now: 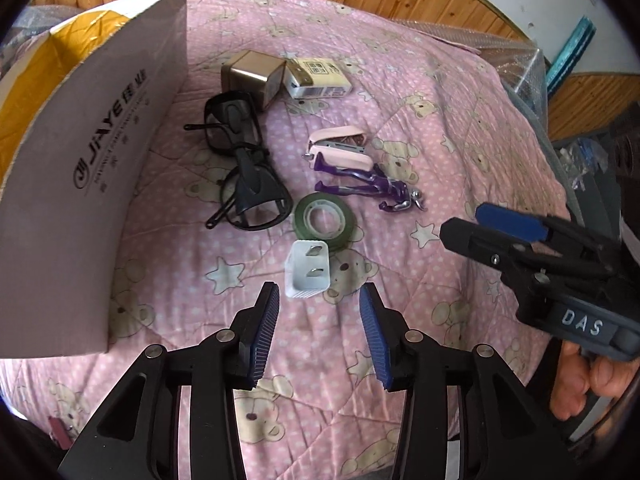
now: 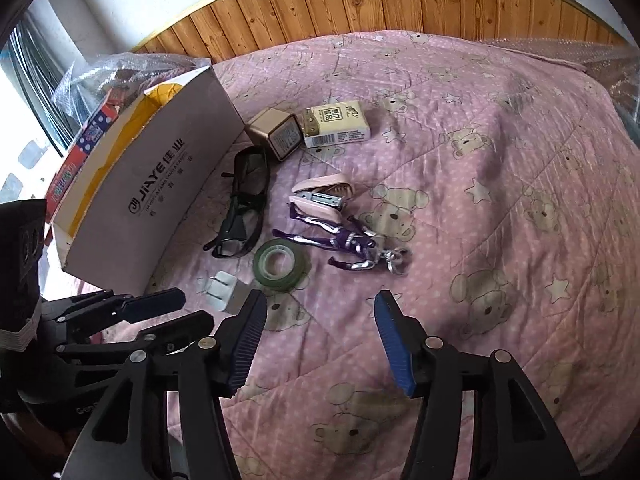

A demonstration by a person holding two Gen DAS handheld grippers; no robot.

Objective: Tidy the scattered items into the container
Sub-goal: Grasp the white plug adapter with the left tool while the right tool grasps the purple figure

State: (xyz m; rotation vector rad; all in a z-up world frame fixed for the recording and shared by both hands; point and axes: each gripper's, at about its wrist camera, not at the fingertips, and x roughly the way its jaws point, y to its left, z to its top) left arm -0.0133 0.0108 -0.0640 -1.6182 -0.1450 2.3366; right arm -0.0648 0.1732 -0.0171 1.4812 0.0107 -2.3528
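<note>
**A:** ok so where are the two grippers at? Left hand-held gripper [image 1: 319,303] has its jaws spread, nothing between them, pointing steeply down at the bed. The white charger plug [image 1: 307,269] sits just past its fingertips, prongs up, not touched.

**B:** yep, and the right hand-held gripper [image 2: 320,309] is spread wide too, empty, hovering over bare quilt [image 2: 500,152]. From the left camera you can see it coming in from the right edge, with fingers of the person's hand [image 1: 592,380] wrapped around the handle.

**A:** what's lying further out?

**B:** just beyond the plug there's a green tape roll [image 1: 325,221] lying flat, almost touching it. Right of the roll is a purple figure keychain [image 1: 368,190] stretched out, and right behind that an open pink stapler [image 1: 340,146], touching or nearly touching the figure's legs. Left of the tape are two pairs of dark glasses [image 1: 244,168], one overlapping the other.

**A:** and at the far end?

**B:** a small gold-brown box [image 1: 252,74] on its side, and a tissue pack [image 1: 320,76] pressed up against it.

**A:** the container?

**B:** cardboard box [image 2: 152,196] with a yellow inside, standing on the bed along the left of the whole pile, glasses closest to its wall. Can't see anything in it from these angles. Wood panelling [image 2: 360,4] runs behind the bed.
</note>
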